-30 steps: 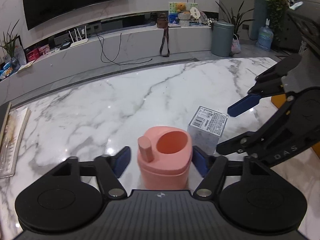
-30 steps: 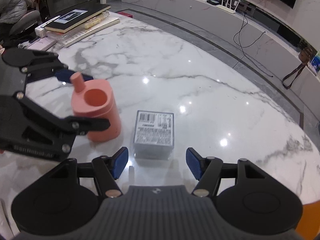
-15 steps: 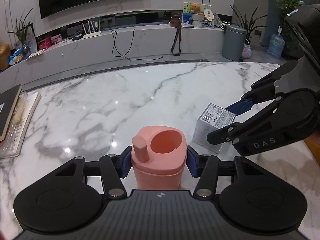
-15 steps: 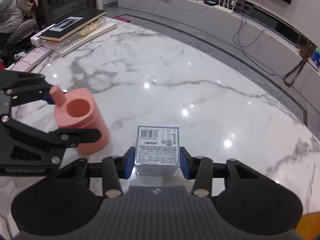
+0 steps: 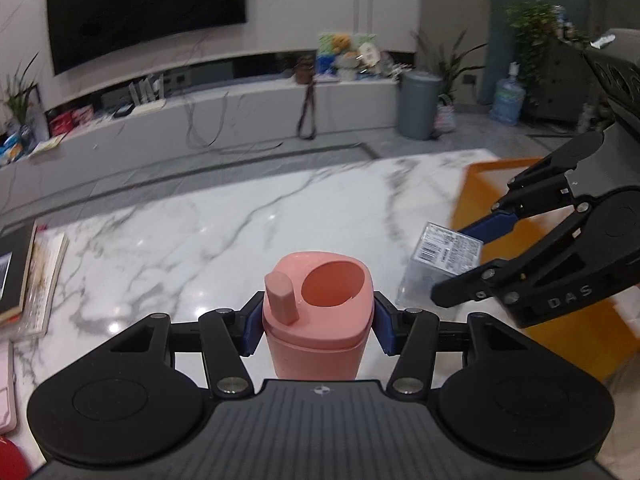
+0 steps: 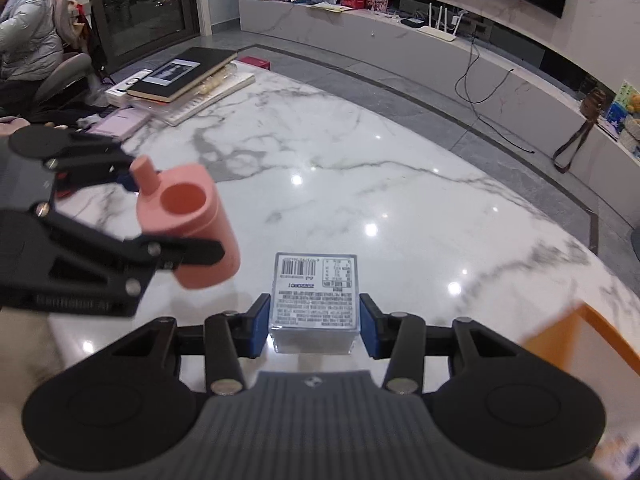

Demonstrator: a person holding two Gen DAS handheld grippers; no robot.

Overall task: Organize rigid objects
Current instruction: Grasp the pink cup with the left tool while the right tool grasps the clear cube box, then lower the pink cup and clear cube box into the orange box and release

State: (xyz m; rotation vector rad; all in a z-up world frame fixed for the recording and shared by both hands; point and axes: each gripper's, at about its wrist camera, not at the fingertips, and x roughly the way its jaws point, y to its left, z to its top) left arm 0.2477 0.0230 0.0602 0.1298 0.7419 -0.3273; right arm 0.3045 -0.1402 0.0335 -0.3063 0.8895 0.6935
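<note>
Left wrist view: right tongs point(image 5: 466, 266), marked "DAS", clamp a clear box point(image 6: 314, 300) bearing a barcode label; left tongs point(image 5: 316, 322) clamp a pink bottle point(image 5: 316, 320), both above the marble worktop point(image 6: 360, 184).

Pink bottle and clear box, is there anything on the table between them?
Nothing: only bare marble table lies between pink bottle and clear box, shown in the right wrist view.

Indoor ceiling light, moderately bright. Beyond my jaws the marble table point(image 6: 360, 184) carries several small white glare spots. Left view motion-blurred, worst at the orange bin point(image 5: 520, 208) right of my jaws. Strong fisheye curvature at edges.
</note>
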